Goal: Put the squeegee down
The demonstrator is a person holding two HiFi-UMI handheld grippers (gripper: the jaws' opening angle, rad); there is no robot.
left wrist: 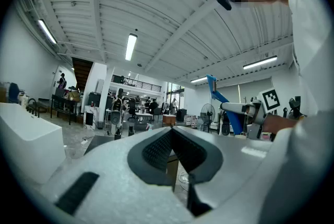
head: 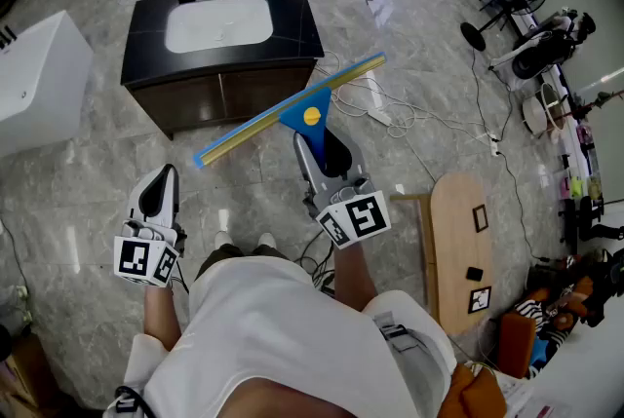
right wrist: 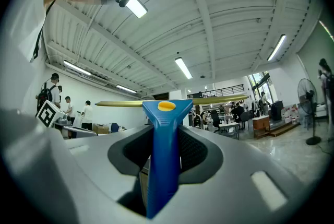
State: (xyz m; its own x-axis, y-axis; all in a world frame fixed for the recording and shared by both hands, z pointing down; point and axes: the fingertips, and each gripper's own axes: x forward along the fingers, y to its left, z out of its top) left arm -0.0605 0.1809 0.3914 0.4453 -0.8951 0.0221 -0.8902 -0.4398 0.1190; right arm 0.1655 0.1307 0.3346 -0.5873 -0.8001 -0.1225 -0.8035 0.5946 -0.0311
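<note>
So the right gripper (head: 325, 151) has its jaws clamped on the blue handle of the squeegee (head: 306, 118), which sticks straight out ahead of it, roughly level, up in the air and touching nothing. The long yellow-edged blade sits crosswise at the far end. From the head view it runs diagonally, low on the left and high on the right. The sink cabinet (head: 295, 28) is right past it, ahead and a bit left, so I'd guess that dark top is the landing spot, though the floor is possible too. It's clearly the right hand's job. The left gripper (head: 166, 178) hangs off to the side, well apart, jaws closed together with nothing between them.
</note>
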